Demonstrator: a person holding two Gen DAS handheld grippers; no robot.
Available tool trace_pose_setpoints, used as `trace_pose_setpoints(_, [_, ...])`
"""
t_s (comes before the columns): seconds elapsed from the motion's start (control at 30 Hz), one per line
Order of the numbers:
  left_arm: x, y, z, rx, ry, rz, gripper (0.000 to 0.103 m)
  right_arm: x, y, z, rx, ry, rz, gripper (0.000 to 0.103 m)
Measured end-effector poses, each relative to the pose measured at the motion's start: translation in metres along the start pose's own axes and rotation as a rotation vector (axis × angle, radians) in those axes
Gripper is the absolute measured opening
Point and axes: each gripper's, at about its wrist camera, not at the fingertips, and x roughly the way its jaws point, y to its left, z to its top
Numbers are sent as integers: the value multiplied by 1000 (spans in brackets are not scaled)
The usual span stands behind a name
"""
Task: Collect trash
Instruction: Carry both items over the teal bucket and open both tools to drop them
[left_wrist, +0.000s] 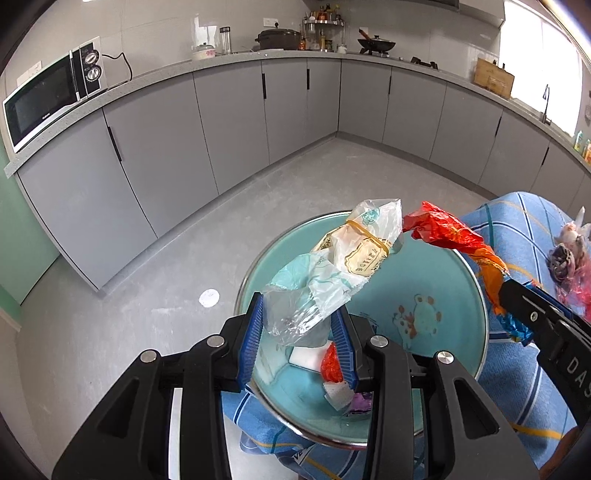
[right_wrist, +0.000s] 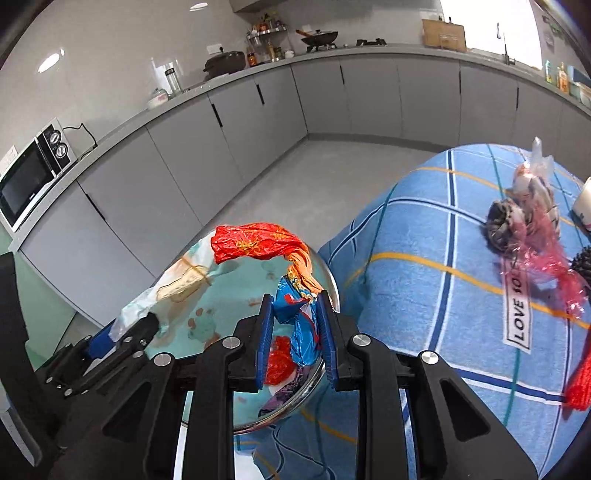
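Currently, a clear plastic bag (left_wrist: 325, 266) with teal and cream print is being held by the left gripper (left_wrist: 297, 325), its blue pads (left_wrist: 253, 332) pressed narrowly against the crumpled lower end while the rest is standing up over the teal basin (left_wrist: 443, 266). A red and orange wrapper (right_wrist: 266, 243) is being clamped by the right gripper (right_wrist: 295, 328), whose pads (right_wrist: 264, 339) are drawn close on the blue twisted end of it; the red part is being carried out above the basin's far rim. Both pieces are being held over the basin, just beside one another, apart from the trash already lying inside: a red scrap (left_wrist: 332, 363), a white piece (left_wrist: 338, 393) and a purple one (left_wrist: 360, 402) near the basin's near rim. The basin is being carried by a table under a blue checked cloth (right_wrist: 424, 229), at the cloth's left edge. A pink film bundle (right_wrist: 532, 221) marked with lettering is lying toward the cloth's right edge, well apart from the basin.
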Motion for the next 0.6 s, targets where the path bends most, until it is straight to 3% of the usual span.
trace_pose_setpoints(0.3, [18, -1, -1, 2, 38, 2, 37, 16, 0, -2, -6, 53, 45, 26])
trace_pose_setpoints(0.6, [30, -4, 1, 5, 61, 13, 37, 19, 7, -2, -46, 77, 148, 34])
